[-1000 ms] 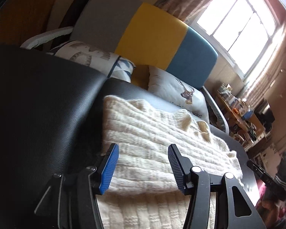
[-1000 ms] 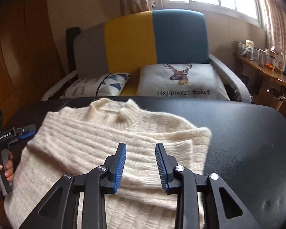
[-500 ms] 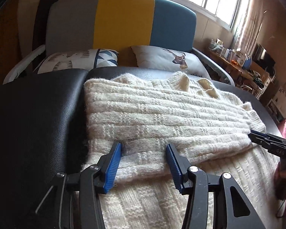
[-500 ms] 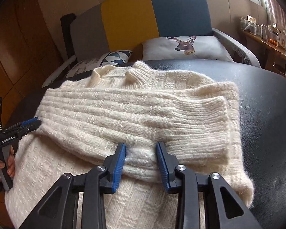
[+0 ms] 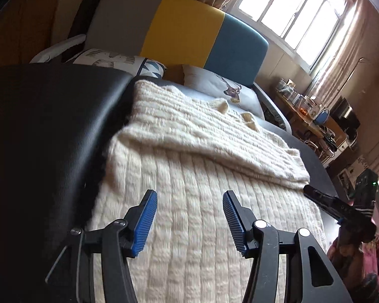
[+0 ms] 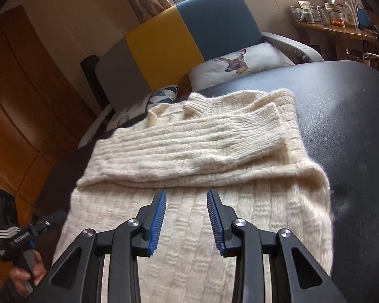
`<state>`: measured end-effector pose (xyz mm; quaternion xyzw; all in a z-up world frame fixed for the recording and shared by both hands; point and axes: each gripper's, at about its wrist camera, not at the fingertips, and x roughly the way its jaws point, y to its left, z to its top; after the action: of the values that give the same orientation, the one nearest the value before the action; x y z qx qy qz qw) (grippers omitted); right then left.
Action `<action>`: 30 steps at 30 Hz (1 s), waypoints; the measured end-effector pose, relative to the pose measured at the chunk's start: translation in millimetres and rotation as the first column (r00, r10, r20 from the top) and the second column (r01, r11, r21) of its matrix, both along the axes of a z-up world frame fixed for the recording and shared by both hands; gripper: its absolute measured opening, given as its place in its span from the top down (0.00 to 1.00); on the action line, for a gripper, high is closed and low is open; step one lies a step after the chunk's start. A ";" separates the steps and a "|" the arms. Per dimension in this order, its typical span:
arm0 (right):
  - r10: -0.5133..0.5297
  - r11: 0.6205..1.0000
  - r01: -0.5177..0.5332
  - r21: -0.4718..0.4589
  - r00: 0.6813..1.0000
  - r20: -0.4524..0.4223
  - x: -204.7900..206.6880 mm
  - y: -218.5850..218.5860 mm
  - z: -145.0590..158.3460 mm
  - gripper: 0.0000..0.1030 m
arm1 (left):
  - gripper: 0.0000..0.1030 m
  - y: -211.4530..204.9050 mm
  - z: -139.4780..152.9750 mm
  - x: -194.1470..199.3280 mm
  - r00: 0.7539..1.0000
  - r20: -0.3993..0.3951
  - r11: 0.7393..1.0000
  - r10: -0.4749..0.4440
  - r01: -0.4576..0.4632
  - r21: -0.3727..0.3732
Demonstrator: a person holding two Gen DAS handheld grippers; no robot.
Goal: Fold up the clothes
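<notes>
1. The cream knit sweater (image 6: 194, 202) is lying flat on the black padded table (image 6: 346, 116), its sleeves folded across the chest.
2. The left gripper (image 5: 188, 204) is hovering over the sweater's body, fingers spread, grasping nothing.
3. The right gripper (image 6: 187, 203) is hanging likewise, fingers parted and empty.

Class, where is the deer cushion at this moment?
In the right wrist view the deer cushion lies on the sofa seat beyond the cream sweater, upper right, below the blue back panel.
</notes>
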<state>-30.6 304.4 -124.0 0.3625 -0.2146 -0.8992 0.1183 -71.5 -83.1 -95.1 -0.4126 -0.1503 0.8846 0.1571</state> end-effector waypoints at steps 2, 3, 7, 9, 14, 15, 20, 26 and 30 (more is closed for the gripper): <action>-0.008 1.000 0.008 -0.003 1.000 -0.005 11.9 -1.5 12.1 0.67 | 0.46 3.0 -1.9 11.8 1.000 0.019 1.000 -0.003 0.002 0.023; -0.014 1.000 0.014 0.006 1.000 -0.010 17.0 -2.7 18.5 0.67 | 0.46 2.5 2.8 16.2 1.000 0.019 0.999 0.001 -0.002 0.047; -0.003 0.999 0.006 0.048 0.999 -0.051 30.8 -11.5 39.5 0.66 | 0.46 -0.8 30.9 33.1 1.000 -0.017 0.990 0.015 -0.013 0.137; 0.006 0.996 -0.001 0.088 0.999 -0.048 35.2 -17.6 44.0 0.66 | 0.44 0.0 52.1 40.8 0.998 -0.070 0.991 0.008 0.001 0.135; 0.070 0.994 -0.073 0.077 0.996 0.050 66.4 -6.5 35.0 0.66 | 0.36 0.9 64.6 64.6 0.990 -0.143 0.999 -0.015 0.019 0.027; 0.060 0.996 -0.064 0.061 0.996 0.068 78.4 3.0 29.2 0.66 | 0.33 -1.9 60.8 69.0 0.990 -0.139 1.000 -0.019 0.022 0.021; -0.044 0.999 0.041 0.024 0.983 0.177 134.3 59.5 -0.8 0.63 | 0.33 -35.2 21.7 84.1 0.999 -0.031 0.998 0.030 -0.028 0.059; -0.100 0.982 0.137 -0.131 0.962 0.253 160.2 107.9 -27.7 0.62 | 0.33 -62.2 10.9 95.0 1.000 -0.017 0.998 0.018 -0.017 0.058; -0.043 0.972 0.108 -0.209 0.956 0.291 164.1 109.1 -48.1 0.62 | 0.32 -72.1 1.6 103.3 1.000 0.001 0.997 -0.018 0.018 0.068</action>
<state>133.5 413.5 -172.1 0.4638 -0.3425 -0.8119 0.0915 31.8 -155.2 -93.5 -0.4091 -0.1767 0.8771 0.1792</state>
